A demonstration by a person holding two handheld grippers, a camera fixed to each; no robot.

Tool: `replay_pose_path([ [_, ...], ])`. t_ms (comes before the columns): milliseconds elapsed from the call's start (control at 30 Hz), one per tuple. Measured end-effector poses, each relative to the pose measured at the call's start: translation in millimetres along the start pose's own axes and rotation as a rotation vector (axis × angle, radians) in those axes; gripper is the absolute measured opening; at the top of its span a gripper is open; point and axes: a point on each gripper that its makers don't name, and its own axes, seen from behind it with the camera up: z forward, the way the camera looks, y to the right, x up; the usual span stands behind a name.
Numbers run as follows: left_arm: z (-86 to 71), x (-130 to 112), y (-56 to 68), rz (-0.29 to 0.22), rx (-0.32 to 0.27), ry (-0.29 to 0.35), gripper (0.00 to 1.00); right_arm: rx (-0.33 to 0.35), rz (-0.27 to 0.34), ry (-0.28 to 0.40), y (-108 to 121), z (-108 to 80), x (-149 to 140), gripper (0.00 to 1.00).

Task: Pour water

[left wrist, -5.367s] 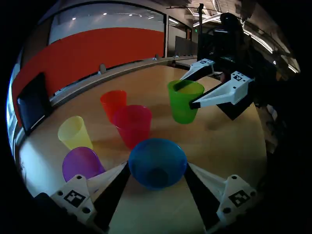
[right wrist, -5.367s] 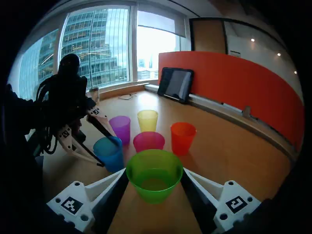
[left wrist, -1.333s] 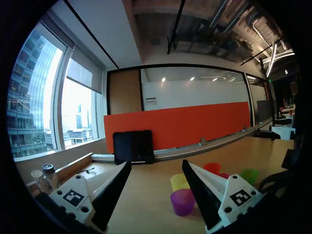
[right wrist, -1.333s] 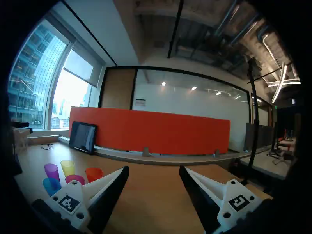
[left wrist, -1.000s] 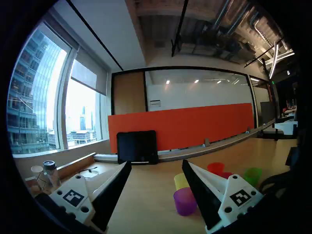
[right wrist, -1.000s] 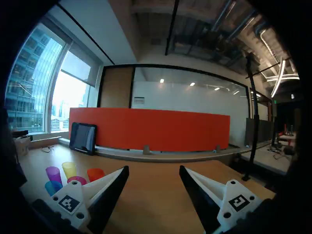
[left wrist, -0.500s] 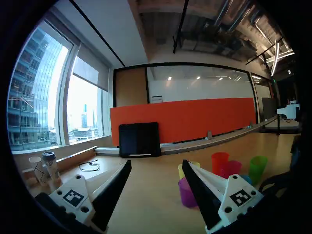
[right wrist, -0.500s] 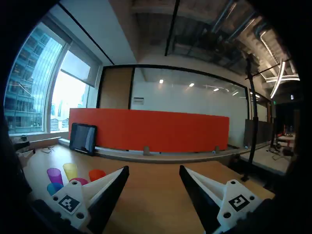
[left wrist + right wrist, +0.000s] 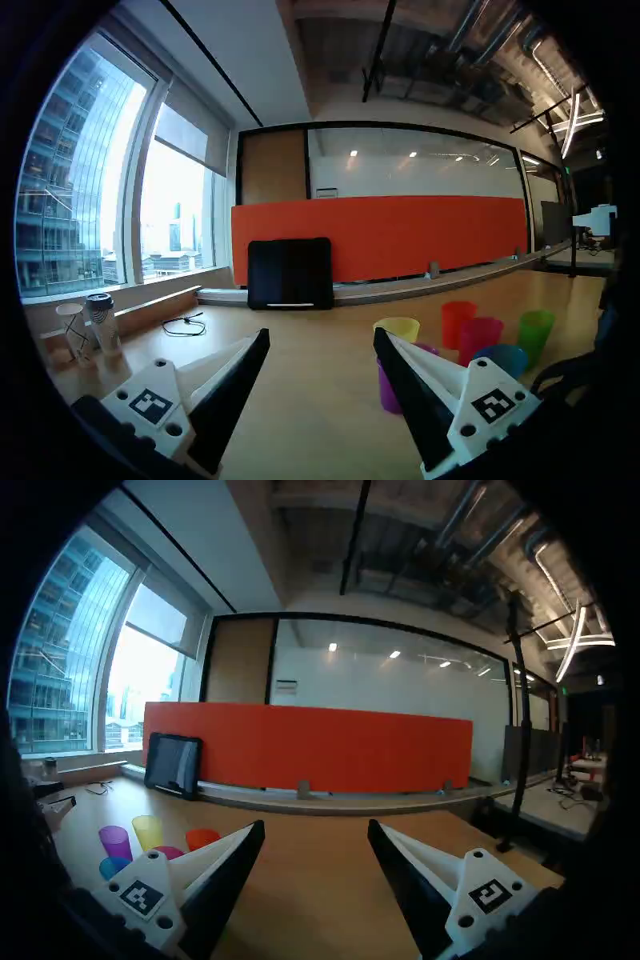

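- A pale wooden tabletop [image 9: 320, 400] runs to an orange wall panel [image 9: 384, 236]. A black screen [image 9: 290, 274] leans against the panel, and tall windows [image 9: 80, 200] stand on the left.
- In the left gripper view the cups stand grouped farther off on the right. The yellow cup [image 9: 396, 328] and purple cup [image 9: 386, 388] are just past the right finger's tip. The orange cup [image 9: 458, 318], pink cup [image 9: 478, 336], blue cup [image 9: 506, 358] and green cup [image 9: 534, 332] are further right.
- In the right gripper view the cluster sits low at far left, outside the left finger.
- The left gripper [image 9: 320, 332] and right gripper [image 9: 314, 824] each have fingers spread wide, holding nothing.
- Both are held level, low over the tabletop, pointing toward the panel.
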Motion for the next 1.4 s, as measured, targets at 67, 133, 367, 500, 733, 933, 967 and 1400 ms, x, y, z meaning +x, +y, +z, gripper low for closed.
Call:
replay_pose_path([
  [67, 0.1, -1, -0.8, -0.006, 0.0, -0.001, 0.96, 0.0, -0.001, 0.001, 0, -0.2, 1, 1.0],
  [133, 0.3, -2, -2.0, -0.013, 0.0, -0.003, 0.96, -0.001, -0.001, 0.002, 0, -0.3, 1, 1.0],
  [367, 1.1, -8, -7.9, -0.044, -0.002, -0.017, 0.96, -0.002, 0.0, 0.005, 1, -1.5, 3, 1.0],
  [500, 2.2, -12, -9.7, -0.045, -0.001, -0.031, 0.97, -0.002, -0.002, 0.006, 0, -1.4, 2, 1.0],
  [733, 3.3, -15, -7.6, -0.045, -0.011, -0.044, 0.97, 0.0, -0.008, 0.005, -2, -0.6, 3, 1.0],
  [933, 3.2, -16, -7.6, -0.045, -0.011, -0.045, 0.97, 0.005, -0.013, 0.009, -5, -1.1, 3, 1.0],
  [967, 3.2, -16, -7.5, -0.045, -0.011, -0.045, 0.97, 0.007, -0.014, 0.01, -6, -1.3, 4, 1.0],
  [1400, 2.5, -16, -8.0, -0.044, -0.012, -0.046, 0.97, 0.021, -0.011, 0.049, -3, 0.8, 9, 1.0],
])
